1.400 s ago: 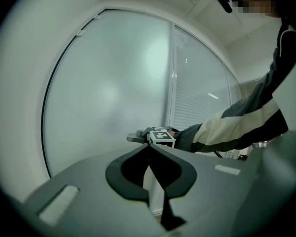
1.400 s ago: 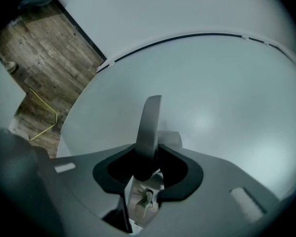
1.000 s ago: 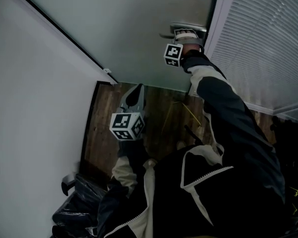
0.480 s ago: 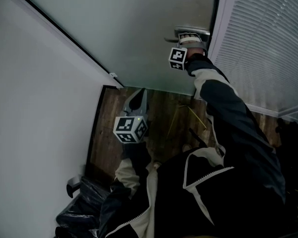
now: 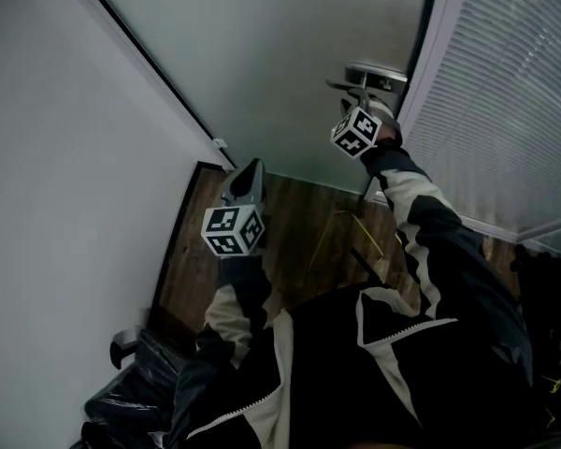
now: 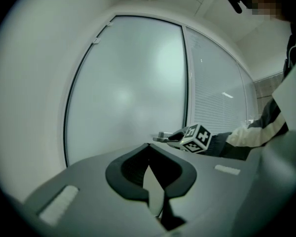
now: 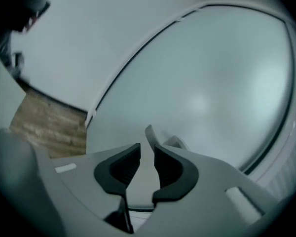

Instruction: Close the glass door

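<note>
The frosted glass door [image 5: 290, 54] fills the top of the head view, with its metal handle [image 5: 374, 73] near the right edge. My right gripper [image 5: 364, 92] reaches up to that handle. In the right gripper view the lever [image 7: 149, 132] stands in the narrow gap of the right gripper [image 7: 147, 152], whose jaws are shut on it. My left gripper [image 5: 251, 168] hovers low in front of the door, apart from it. In its own view the left gripper [image 6: 149, 149] is shut on nothing, and the handle [image 6: 162, 136] shows far ahead on the door [image 6: 128, 93].
A white wall [image 5: 65, 157] runs along the left. A panel with slatted blinds [image 5: 505, 110] stands right of the door. Below is a wooden floor [image 5: 299, 232] with a thin yellow strip [image 5: 341, 218]. A black bag [image 5: 131, 400] lies at the bottom left.
My right gripper has rolled at the handle, and its marker cube has turned. The left gripper has drifted a little towards the door. The whole view has shifted.
</note>
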Action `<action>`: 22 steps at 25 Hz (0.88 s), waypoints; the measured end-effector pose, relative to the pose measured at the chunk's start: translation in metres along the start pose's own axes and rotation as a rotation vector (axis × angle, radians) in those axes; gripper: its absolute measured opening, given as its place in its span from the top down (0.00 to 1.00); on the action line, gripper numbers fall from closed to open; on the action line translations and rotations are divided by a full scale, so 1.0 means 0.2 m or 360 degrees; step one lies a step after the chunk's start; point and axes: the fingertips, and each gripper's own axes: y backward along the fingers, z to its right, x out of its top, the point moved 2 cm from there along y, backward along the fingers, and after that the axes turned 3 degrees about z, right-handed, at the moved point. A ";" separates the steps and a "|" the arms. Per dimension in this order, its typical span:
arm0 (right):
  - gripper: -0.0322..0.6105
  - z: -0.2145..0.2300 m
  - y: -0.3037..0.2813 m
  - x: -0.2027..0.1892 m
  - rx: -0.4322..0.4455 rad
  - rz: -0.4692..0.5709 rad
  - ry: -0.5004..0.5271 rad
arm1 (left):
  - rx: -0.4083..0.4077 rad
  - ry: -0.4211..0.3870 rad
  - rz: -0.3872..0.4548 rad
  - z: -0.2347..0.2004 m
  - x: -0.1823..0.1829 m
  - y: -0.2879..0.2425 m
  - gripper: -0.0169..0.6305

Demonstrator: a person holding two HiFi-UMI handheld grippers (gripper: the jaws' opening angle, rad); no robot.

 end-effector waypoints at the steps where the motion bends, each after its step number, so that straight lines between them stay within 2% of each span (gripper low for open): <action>1: 0.82 -0.02 0.08 0.04 0.0044 0.0073 -0.0201 | 0.0008 0.0006 0.0015 -0.02 0.01 -0.01 0.97; 4: 0.94 -0.08 0.32 0.18 0.0147 0.0298 -0.0752 | -0.0003 0.0009 0.0045 -0.02 0.04 -0.07 0.97; 5: 0.94 -0.10 0.39 0.22 0.0169 0.0362 -0.0891 | -0.0012 0.0005 0.0052 -0.01 0.05 -0.08 0.97; 7: 0.94 -0.15 0.51 0.28 0.0211 0.0457 -0.1089 | -0.0026 0.0003 0.0065 0.02 0.07 -0.12 0.97; 9: 0.94 -0.20 0.62 0.33 0.0258 0.0524 -0.1200 | -0.0054 0.0001 0.0074 0.06 0.08 -0.15 0.97; 13: 0.95 -0.29 0.78 0.39 0.0334 0.0583 -0.1218 | -0.0107 -0.0071 0.0056 0.14 0.08 -0.17 0.97; 22: 0.95 -0.31 0.85 0.40 0.0271 0.0591 -0.1127 | -0.0152 -0.0094 0.0032 0.21 0.05 -0.22 0.97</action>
